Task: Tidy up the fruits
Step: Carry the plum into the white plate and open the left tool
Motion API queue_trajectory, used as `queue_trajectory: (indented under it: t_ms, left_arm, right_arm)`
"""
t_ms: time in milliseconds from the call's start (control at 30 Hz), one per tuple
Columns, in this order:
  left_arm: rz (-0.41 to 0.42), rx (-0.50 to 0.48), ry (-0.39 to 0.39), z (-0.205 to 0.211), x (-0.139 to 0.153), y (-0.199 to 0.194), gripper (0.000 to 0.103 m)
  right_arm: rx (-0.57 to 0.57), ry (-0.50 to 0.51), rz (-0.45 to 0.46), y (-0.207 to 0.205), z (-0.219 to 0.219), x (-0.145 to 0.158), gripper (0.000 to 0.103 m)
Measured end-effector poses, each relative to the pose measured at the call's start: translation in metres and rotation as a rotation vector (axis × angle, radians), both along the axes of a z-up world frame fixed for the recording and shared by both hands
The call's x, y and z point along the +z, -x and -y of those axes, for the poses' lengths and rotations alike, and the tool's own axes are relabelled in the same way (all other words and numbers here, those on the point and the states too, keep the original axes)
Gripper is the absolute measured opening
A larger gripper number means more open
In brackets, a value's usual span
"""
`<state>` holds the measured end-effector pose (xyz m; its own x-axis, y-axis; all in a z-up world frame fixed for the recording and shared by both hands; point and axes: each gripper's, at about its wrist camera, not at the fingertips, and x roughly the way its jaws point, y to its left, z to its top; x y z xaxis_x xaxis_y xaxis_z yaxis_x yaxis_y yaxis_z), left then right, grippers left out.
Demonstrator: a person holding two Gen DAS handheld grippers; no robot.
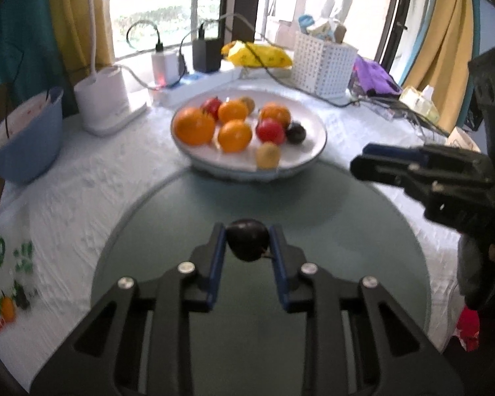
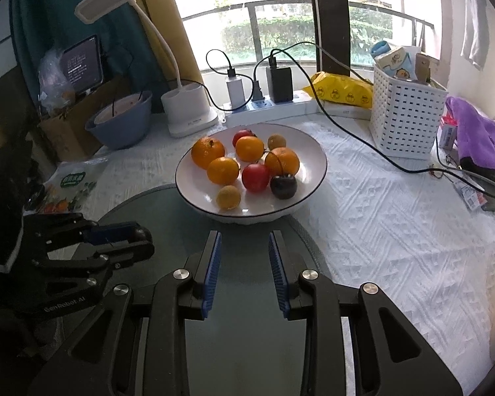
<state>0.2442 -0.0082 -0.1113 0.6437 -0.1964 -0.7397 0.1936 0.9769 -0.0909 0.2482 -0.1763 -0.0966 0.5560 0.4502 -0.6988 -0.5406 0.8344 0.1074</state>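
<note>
A white plate (image 1: 310, 151) holds several oranges (image 1: 194, 126), red fruits (image 1: 270, 131), a dark plum (image 1: 295, 133) and a small yellow-brown fruit (image 1: 267, 155). My left gripper (image 1: 247, 243) is shut on a dark plum (image 1: 247, 244) above the glass turntable (image 1: 313, 204), in front of the plate. My right gripper (image 2: 244, 254) is open and empty, just in front of the plate (image 2: 313, 165). It also shows at the right of the left wrist view (image 1: 363, 161). The left gripper (image 2: 142, 237) shows at the left of the right wrist view.
A blue bowl (image 2: 118, 125), a white lamp base (image 2: 188, 109), a power strip with chargers (image 2: 264, 105), a yellow bag (image 2: 343, 90) and a white basket (image 2: 406, 118) stand behind the plate. A cable (image 2: 363, 145) crosses the white cloth. A printed bag (image 1: 3, 280) lies at the left.
</note>
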Motion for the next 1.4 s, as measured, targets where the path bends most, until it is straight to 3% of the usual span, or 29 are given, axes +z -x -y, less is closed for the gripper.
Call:
queue_trajectory:
  t_ms: [367, 900, 1000, 1133, 1400]
  left_arm:
    - [0.062, -0.021, 0.001, 0.011, 0.024, -0.033, 0.028]
    - [0.011, -0.010, -0.002, 0.014, 0.003, -0.074, 0.029]
    - [0.016, -0.003, -0.006, 0.014, 0.004, -0.075, 0.033]
    - [0.035, 0.007, 0.008, 0.011, 0.009, -0.070, 0.048]
    - [0.080, 0.013, 0.004, 0.009, 0.027, -0.050, 0.048]
  right_arm:
    - [-0.009, -0.013, 0.007, -0.021, 0.005, 0.003, 0.031]
    - [-0.037, -0.013, -0.026, -0.051, 0.014, -0.010, 0.031]
    - [-0.041, -0.011, -0.028, -0.051, 0.015, -0.010, 0.031]
    - [-0.042, -0.008, -0.024, -0.050, 0.013, -0.008, 0.031]
    - [-0.038, -0.005, 0.004, -0.035, 0.010, 0.003, 0.031]
